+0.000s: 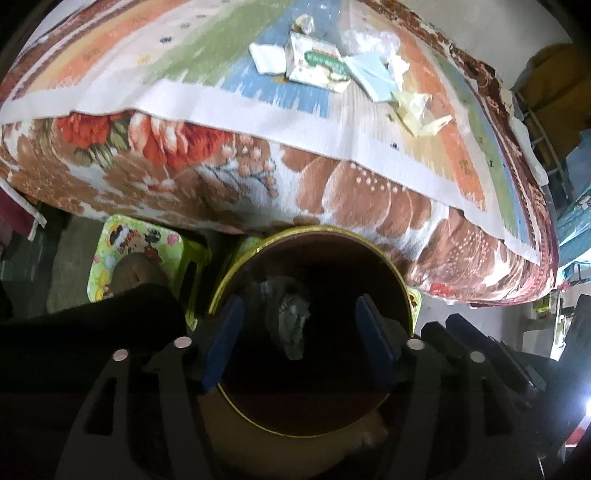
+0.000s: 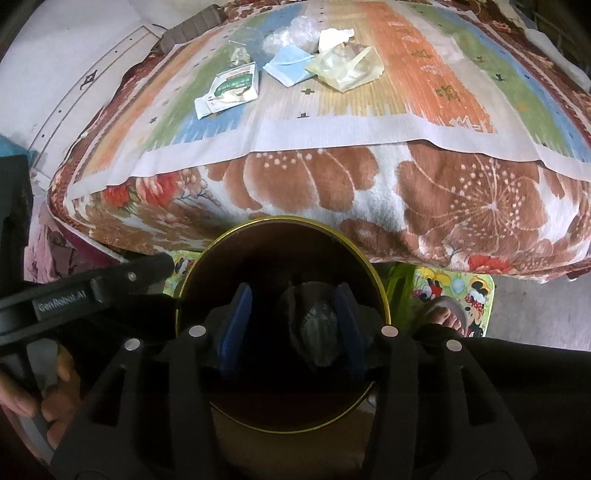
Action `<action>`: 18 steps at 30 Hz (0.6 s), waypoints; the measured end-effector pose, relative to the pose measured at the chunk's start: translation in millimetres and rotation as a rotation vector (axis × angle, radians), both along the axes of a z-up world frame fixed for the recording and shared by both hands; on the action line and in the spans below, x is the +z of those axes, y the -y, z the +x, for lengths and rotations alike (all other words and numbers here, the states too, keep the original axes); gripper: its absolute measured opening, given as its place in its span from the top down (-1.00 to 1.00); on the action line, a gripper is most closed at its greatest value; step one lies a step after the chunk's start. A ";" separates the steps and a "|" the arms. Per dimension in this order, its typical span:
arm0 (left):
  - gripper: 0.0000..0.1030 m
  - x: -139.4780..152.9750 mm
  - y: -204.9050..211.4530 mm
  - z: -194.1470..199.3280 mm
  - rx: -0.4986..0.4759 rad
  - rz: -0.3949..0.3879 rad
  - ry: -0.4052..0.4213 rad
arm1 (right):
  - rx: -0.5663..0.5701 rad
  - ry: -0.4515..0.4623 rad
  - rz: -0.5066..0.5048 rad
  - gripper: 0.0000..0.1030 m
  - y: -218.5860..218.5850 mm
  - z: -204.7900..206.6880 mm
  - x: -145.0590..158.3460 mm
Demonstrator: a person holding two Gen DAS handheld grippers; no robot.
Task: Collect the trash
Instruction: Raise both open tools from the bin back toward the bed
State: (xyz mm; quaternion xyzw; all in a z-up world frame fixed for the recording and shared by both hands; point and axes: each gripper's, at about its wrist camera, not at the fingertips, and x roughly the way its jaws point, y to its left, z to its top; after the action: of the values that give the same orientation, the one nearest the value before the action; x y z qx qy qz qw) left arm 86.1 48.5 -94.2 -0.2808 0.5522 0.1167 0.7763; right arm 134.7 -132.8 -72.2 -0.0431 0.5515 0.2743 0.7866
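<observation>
Left gripper [image 1: 299, 343]: pointing down over the mouth of the bin [image 1: 236, 266], blue pads standing apart, nothing pressing between them. Right gripper [image 2: 291, 332]: hanging over the same bin, pads likewise apart and gripping nothing.

Bin: round, dark inside, gold-coloured rim, sitting on the floor just in front of the bed edge. A crumpled grey piece of trash [image 2: 319, 332] is lying inside it, showing between the spread fingers in both wrist views; whether it is touching the bottom cannot be told.

Cartoon-printed green stools [image 2: 476, 288]: standing on either side of the bin, a person's foot [image 2: 445, 317] resting on each. A hand [image 2: 48, 391] is gripping the left gripper's handle at the lower left of the right wrist view.

Bed [image 2: 461, 206]: flowered brown-and-white blanket hanging over the near edge, striped mat [image 2: 406, 92] lying on top.

Remaining trash, well back from the near edge on the mat, clustered together:
- white and green packet [image 2: 232, 90]
- blue paper [image 2: 290, 66]
- pale yellow plastic bag [image 2: 345, 72]
- clear crumpled plastic [image 2: 295, 35]

Open mat is lying between the cluster and the bed edge.
</observation>
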 end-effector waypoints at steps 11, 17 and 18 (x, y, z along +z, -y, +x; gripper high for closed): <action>-0.65 36.8 -13.4 -4.0 0.027 0.073 0.140 | -0.001 0.041 0.078 -0.14 9.6 -1.4 22.2; -0.79 51.7 -18.5 -3.2 0.036 0.110 0.183 | 0.013 0.122 0.079 -0.27 9.3 0.7 40.3; -0.87 55.7 -17.0 -2.4 0.027 0.120 0.200 | 0.015 0.136 0.077 -0.30 9.2 1.6 43.2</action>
State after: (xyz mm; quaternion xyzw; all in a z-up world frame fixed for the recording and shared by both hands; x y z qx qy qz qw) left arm 83.6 65.5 -38.5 -0.2516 0.4603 0.1315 0.8412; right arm 136.4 -142.1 -29.0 -0.0353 0.4856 0.2977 0.8212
